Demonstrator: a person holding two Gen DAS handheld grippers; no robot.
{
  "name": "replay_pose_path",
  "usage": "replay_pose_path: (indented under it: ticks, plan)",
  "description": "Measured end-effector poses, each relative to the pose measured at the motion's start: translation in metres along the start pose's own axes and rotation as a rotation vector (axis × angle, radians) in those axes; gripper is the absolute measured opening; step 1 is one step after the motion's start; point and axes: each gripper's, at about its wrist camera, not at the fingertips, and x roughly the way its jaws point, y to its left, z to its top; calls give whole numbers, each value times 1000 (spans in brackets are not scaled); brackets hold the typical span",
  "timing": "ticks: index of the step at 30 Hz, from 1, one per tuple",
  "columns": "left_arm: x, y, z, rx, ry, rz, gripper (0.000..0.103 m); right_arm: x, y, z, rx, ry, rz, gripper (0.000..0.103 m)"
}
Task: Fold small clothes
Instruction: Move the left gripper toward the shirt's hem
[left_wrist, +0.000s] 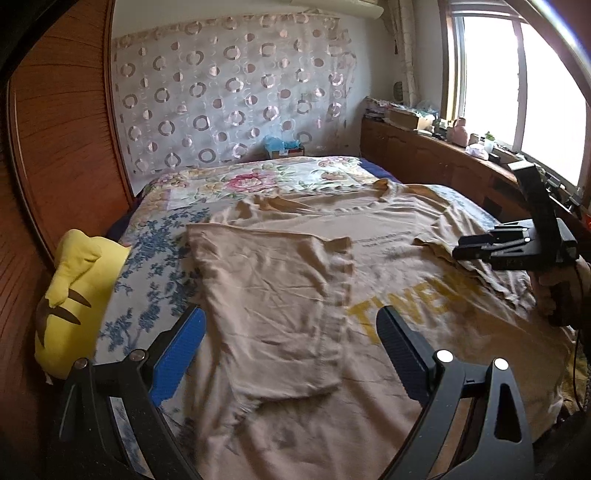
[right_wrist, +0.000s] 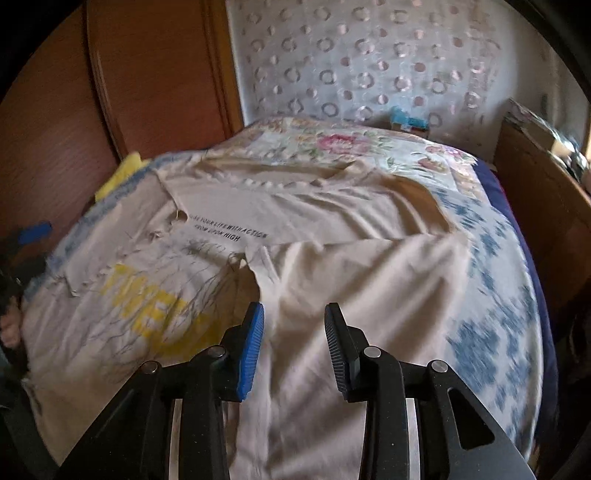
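A beige T-shirt (left_wrist: 388, 221) with yellow letters and small black print lies spread on the bed. Its left side is folded over the middle (left_wrist: 273, 306). In the right wrist view the shirt (right_wrist: 295, 199) has its right side flap (right_wrist: 369, 266) folded inward. My left gripper (left_wrist: 291, 332) is open above the folded left panel, holding nothing. My right gripper (right_wrist: 294, 343) is open just above the right flap, holding nothing. It also shows in the left wrist view (left_wrist: 476, 247) at the shirt's right edge.
The floral bedspread (left_wrist: 236, 181) covers the bed. A yellow plush cushion (left_wrist: 70, 299) lies at the bed's left edge by the wooden wardrobe (left_wrist: 62, 129). A wooden ledge (left_wrist: 424, 155) with clutter runs under the window on the right. A small box (left_wrist: 284, 149) stands at the far end.
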Motion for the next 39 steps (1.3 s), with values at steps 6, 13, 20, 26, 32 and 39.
replay_pose_path:
  ticks: [6,13,20,26,32,39]
  plan:
    - [22,28,10,-10,38,27,95,19,25,10,-77,25,-4,35]
    - [47,60,22,-16,69,53,89,7,-2,12,-25,-8,-21,37]
    - [76,90,34,-62,123,47,62,-2,-53,9,57,-8,-126,53]
    - [99,105,42,-94,154,48,58,9,-85,8,119,26,-196,53]
    - [117,111,46,-107,177,38,58,13,-94,16,165,24,-187,53]
    - [143,118,51,-123,225,29,58,20,-88,16,154,29,-196,56]
